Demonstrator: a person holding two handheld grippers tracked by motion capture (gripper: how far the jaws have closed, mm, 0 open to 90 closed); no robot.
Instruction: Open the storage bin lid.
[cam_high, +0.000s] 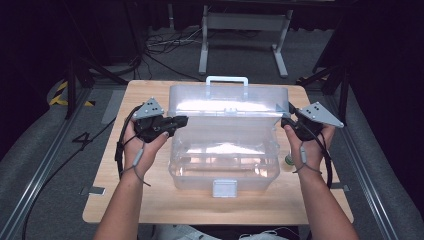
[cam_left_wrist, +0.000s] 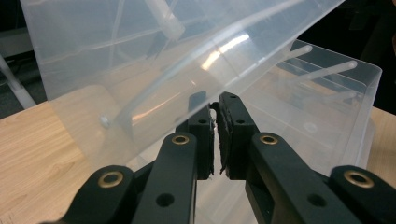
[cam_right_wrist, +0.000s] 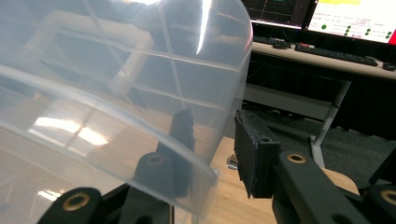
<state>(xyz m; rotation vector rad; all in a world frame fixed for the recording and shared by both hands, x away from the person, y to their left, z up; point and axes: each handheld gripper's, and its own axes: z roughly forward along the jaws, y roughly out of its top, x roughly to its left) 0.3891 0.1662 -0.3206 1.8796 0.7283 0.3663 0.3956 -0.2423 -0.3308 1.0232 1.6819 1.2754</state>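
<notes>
A clear plastic storage box (cam_high: 225, 167) stands in the middle of the wooden table (cam_high: 150, 200). Its hinged lid (cam_high: 227, 102), with a white handle (cam_high: 226, 80), is tilted up toward the back. My left gripper (cam_high: 182, 120) is at the lid's left edge. In the left gripper view its jaws (cam_left_wrist: 215, 100) are nearly together, with the lid's thin side wall (cam_left_wrist: 140, 46) pinched between the pads. My right gripper (cam_high: 286, 120) is at the lid's right edge. There the lid's rim (cam_right_wrist: 116, 70) passes between the jaws (cam_right_wrist: 215, 119), and a gap shows beside the right pad (cam_right_wrist: 252, 149).
A white latch (cam_high: 224, 188) sits on the box's front wall. A small greenish object (cam_high: 288, 160) lies on the table by the box's right side. Behind the table are a white stand (cam_high: 245, 30) and cables on the floor. Monitors and a keyboard (cam_right_wrist: 336, 53) sit on a desk beyond.
</notes>
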